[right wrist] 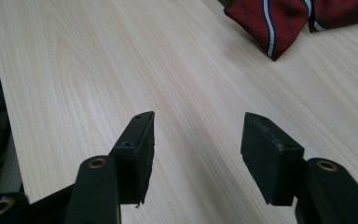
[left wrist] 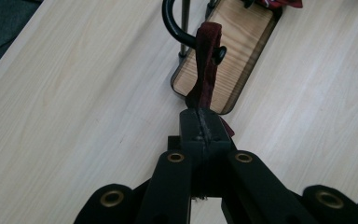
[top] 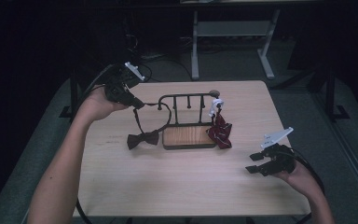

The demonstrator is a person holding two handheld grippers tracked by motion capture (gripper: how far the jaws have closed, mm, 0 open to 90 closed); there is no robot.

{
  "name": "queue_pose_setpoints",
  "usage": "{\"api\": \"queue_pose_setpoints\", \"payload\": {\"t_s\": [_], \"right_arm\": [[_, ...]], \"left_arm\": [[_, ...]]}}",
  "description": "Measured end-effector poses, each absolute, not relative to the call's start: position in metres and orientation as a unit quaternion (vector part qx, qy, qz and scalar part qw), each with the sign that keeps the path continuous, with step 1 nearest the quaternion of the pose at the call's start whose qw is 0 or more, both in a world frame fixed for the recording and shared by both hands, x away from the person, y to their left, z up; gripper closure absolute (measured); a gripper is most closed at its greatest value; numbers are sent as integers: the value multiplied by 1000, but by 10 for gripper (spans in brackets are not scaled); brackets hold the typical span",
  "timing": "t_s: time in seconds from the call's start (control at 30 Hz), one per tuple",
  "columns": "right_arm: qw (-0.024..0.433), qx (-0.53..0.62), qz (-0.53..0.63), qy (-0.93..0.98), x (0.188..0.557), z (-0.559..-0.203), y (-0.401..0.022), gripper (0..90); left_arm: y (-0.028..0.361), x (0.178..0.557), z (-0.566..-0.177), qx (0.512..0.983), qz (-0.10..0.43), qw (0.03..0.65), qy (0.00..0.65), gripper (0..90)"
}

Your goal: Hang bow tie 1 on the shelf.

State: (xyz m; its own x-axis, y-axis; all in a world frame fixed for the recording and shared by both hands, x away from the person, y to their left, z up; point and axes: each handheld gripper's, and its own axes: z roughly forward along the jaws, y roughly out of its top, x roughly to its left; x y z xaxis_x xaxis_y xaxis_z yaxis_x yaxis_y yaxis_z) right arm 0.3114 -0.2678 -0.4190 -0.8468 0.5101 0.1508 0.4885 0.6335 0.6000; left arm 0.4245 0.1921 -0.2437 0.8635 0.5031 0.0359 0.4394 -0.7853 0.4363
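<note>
Pale wood-grain worktop (top: 177,177) | left tool (left wrist: 204,128) clamped on dark red bow tie's strap (left wrist: 207,60), draped over black metal rack (top: 186,100); bow (top: 142,139) lay beside wooden base | right tool (right wrist: 196,154) apart, empty.

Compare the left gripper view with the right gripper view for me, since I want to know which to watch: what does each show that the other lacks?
Left gripper view: the left gripper shut on the strap, which runs up over the rack and its wooden base.
Right gripper view: the right gripper open above the table, and the striped tie lying flat.
Both: the table.
</note>
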Motion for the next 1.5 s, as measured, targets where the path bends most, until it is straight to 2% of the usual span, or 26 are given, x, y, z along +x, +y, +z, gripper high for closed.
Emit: {"api": "queue_pose_setpoints", "payload": {"t_s": [0.83, 1.5], "right_arm": [[18, 275, 329, 903, 311, -418, -269, 444], [16, 284, 325, 902, 312, -421, -271, 425]], "left_arm": [[188, 434, -253, 942, 79, 188, 265, 897], [201, 424, -270, 942, 71, 188, 268, 766]]}}
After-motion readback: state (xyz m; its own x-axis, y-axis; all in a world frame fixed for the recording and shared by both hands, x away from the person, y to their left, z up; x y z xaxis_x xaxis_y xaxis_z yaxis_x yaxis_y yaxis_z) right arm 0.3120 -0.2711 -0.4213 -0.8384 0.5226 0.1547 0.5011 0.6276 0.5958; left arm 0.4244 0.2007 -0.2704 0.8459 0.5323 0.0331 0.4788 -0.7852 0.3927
